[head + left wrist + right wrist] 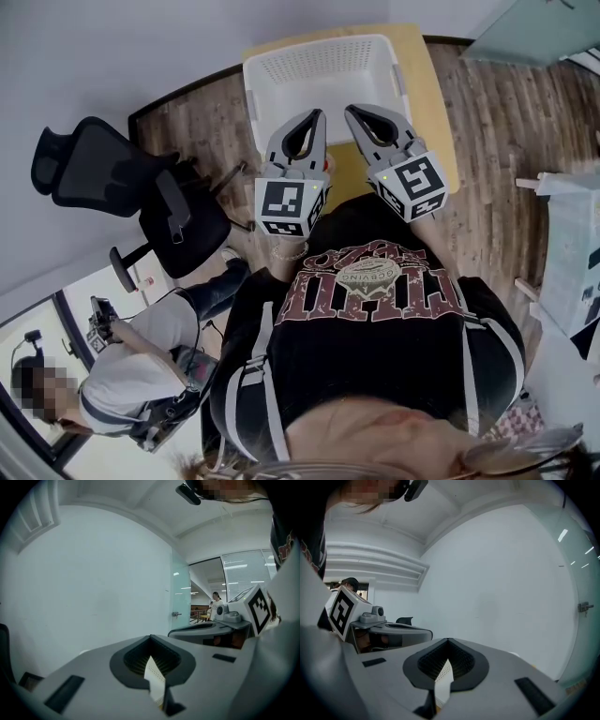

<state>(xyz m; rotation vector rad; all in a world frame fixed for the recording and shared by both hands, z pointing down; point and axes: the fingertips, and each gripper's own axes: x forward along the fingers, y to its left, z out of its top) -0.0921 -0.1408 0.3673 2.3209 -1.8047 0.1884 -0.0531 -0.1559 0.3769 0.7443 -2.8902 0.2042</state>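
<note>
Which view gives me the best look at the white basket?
Head view: the white basket sits on the yellow table, nearly whole. Both gripper views show only a perforated sliver through their jaws.

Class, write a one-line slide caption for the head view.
Left gripper and right gripper, both shut, near a white basket on a yellow table.

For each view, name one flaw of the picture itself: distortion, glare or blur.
Head view: fisheye curves the wooden floor. Left gripper view: dark round rim, left gripper slightly soft. Right gripper view: same dark rim, light streaks glare on the glass door.
</note>
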